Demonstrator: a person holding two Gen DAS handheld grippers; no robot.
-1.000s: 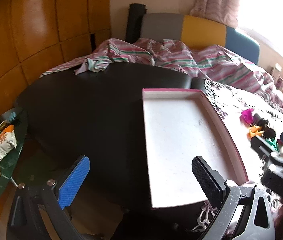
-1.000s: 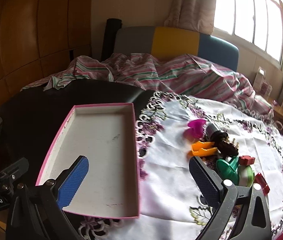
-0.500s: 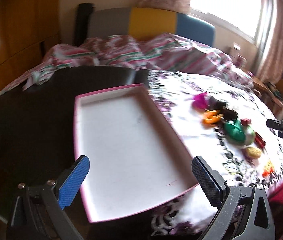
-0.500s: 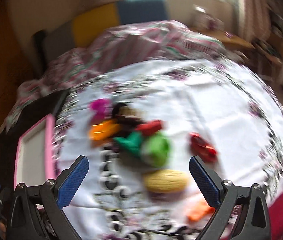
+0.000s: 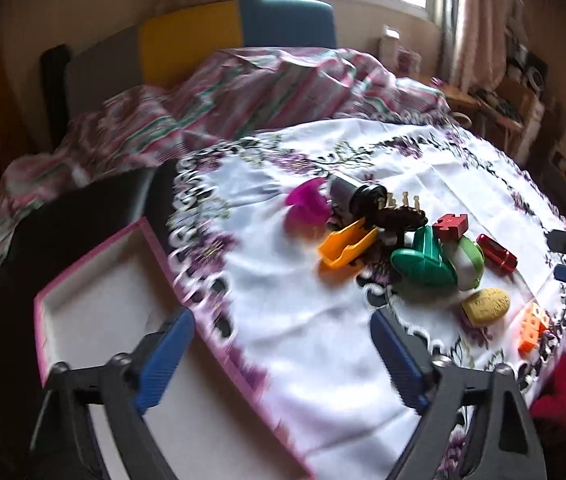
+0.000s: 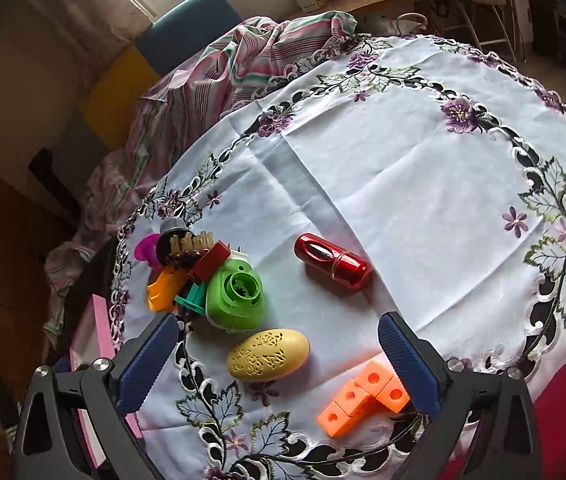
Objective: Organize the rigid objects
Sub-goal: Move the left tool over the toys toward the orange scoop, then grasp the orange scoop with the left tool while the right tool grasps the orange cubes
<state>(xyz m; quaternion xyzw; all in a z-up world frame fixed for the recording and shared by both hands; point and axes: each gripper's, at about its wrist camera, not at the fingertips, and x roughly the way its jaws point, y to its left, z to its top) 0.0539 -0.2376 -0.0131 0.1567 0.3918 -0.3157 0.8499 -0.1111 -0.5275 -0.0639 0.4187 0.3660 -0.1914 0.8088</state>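
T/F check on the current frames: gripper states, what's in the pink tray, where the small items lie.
1. Both grippers are shut on objects. False: the left gripper and the right gripper are both open and hold nothing.
2. The pink tray has no toys in the part that shows. True.
3. The red capsule lies apart from the cluster of toys. True.
4. The yellow egg-shaped piece sits inside the tray. False: it lies on the white embroidered tablecloth, in front of the right gripper.
5. The orange block piece lies near the cloth's edge, close to the right gripper's right finger. True.
6. The green round toy stands alone. False: it touches the cluster.
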